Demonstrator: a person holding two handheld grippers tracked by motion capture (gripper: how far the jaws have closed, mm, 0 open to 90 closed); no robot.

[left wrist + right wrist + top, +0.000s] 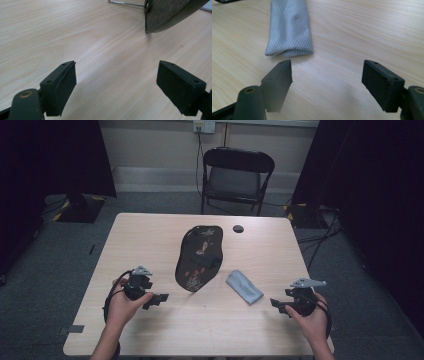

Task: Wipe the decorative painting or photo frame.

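A dark glossy panel [200, 257] of irregular shape stands tilted at the middle of the wooden table [150, 235]. Its lower edge [170, 12] and thin wire stand [125, 3] show at the top of the left gripper view. A folded grey cloth [244, 287] lies flat to the panel's right, and its near end [290, 27] lies just beyond the right jaws. My left gripper [157, 299] is held low at the front left, open [116, 75] over bare wood. At the front right my right gripper [277, 304] is open [327, 75] with nothing between its jaws.
A small black disc [238, 228] lies near the table's far edge. A black folding chair [237, 172] stands behind the table. Dark curtains and floor cables flank both sides.
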